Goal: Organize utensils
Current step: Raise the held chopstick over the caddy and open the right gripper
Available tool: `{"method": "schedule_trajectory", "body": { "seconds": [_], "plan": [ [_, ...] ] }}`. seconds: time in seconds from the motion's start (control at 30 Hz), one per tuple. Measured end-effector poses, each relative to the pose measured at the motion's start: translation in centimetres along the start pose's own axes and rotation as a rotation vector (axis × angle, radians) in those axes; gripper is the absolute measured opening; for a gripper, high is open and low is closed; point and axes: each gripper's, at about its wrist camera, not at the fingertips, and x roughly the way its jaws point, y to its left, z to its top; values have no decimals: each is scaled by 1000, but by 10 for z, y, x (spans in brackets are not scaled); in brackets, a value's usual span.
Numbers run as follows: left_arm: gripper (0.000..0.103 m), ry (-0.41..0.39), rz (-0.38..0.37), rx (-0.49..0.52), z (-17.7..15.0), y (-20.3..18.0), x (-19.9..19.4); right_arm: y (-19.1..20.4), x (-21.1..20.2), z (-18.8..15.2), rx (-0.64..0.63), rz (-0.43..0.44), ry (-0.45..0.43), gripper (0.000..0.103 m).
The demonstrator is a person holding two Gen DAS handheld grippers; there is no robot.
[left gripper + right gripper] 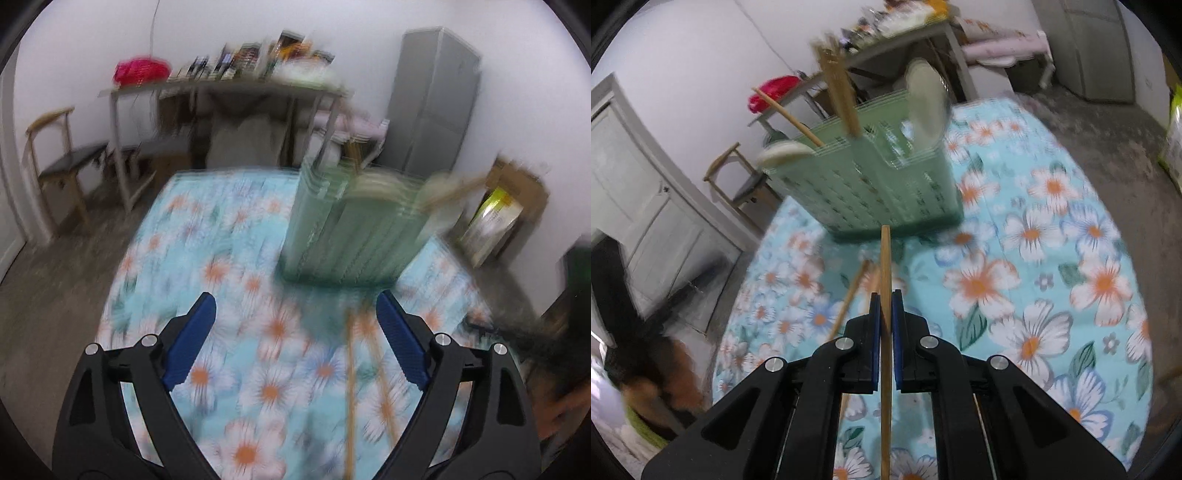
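While clamped, right gripper (885, 317): pads pinch one chopstick (885, 266), tip pointing ahead.
Green basket (871, 184): just beyond that tip, on floral cloth (1052, 277).
Left gripper (295, 321): spread wide, holding nothing.
Loose chopstick (851, 299): lying left of the held one.

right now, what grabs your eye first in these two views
The right gripper is clamped on a wooden chopstick aimed at the green utensil basket, which already holds chopsticks and spoons. Everything sits on a bright blue floral tablecloth, and the left gripper hangs open above it.
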Motion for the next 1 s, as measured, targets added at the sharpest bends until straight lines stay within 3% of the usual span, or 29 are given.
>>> {"method": "schedule_trajectory", "body": {
  "seconds": [0.13, 0.37, 0.53, 0.63, 0.77, 0.83, 1.0],
  "plan": [
    [84, 90, 43, -7, -31, 9, 15, 18, -23, 14, -71, 8, -56, 6],
    [85, 89, 50, -5, -38, 9, 14, 44, -53, 52, -138, 22, -186, 6],
    [85, 87, 43, -4, -38, 7, 13, 60, -73, 87, -154, 56, -335, 6],
    [85, 91, 39, -18, -40, 11, 13, 73, -82, 112, -174, 92, -471, 6],
    [85, 89, 48, -35, -40, 16, 10, 89, -74, 138, -214, 75, -599, 6],
    [85, 84, 53, -44, -39, 19, 9, 92, -65, 149, -214, 85, -635, 6],
    [85, 81, 69, -62, -39, 27, 8, 103, -39, 169, -235, 13, -713, 6]
  ]
}}
